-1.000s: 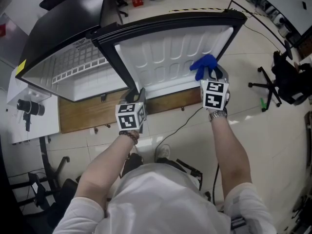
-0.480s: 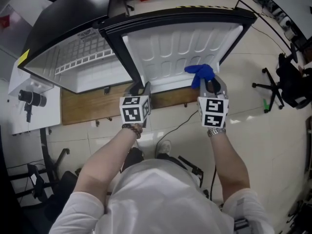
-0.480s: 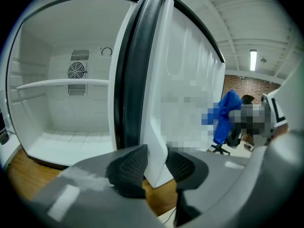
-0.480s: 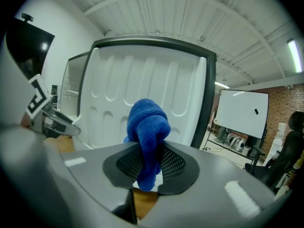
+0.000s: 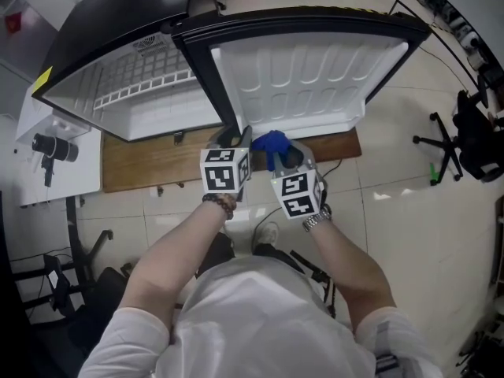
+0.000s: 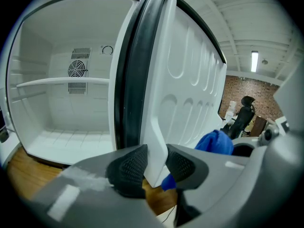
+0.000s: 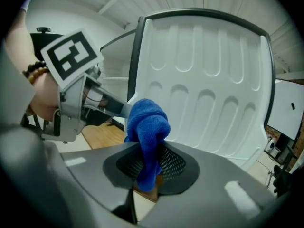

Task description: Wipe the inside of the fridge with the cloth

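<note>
1. Head view, at left: the fridge (image 5: 150,109) is standing open, its white interior showing.
2. The left gripper (image 5: 240,138) is pinching the lower edge of the door (image 5: 307,69) between its jaws, likely keeping it swung wide so the inside is reachable.
3. The right gripper (image 5: 288,157) is clamping the blue cloth (image 5: 270,142) just beside that edge, bunched end leading, ready for wiping; whether it is touching the door is unclear.
</note>
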The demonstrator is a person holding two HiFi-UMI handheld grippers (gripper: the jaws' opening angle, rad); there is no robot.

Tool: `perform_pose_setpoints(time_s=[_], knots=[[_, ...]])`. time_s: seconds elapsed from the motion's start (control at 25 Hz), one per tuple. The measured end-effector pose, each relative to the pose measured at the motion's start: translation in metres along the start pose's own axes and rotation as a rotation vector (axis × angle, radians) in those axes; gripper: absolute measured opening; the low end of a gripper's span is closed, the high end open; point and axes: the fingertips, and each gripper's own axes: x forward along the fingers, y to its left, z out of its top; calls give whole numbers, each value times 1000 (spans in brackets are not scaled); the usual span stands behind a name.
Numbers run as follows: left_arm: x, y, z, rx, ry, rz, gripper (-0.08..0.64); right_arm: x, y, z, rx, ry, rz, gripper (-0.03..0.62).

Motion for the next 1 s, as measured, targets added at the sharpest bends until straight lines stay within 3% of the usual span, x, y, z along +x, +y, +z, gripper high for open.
perform_pose_setpoints(time_s=[0.24, 0.68, 1.0], knots=[[-1, -1, 0, -7, 0, -12, 120, 43, 9, -6, -26, 47, 18, 72], [-2, 0, 1, -25, 3, -14, 115, 75, 11, 16, -35, -48, 24, 72], [-3, 0, 1, -32, -4, 6, 107, 83, 6, 15, -58, -52, -5, 72]])
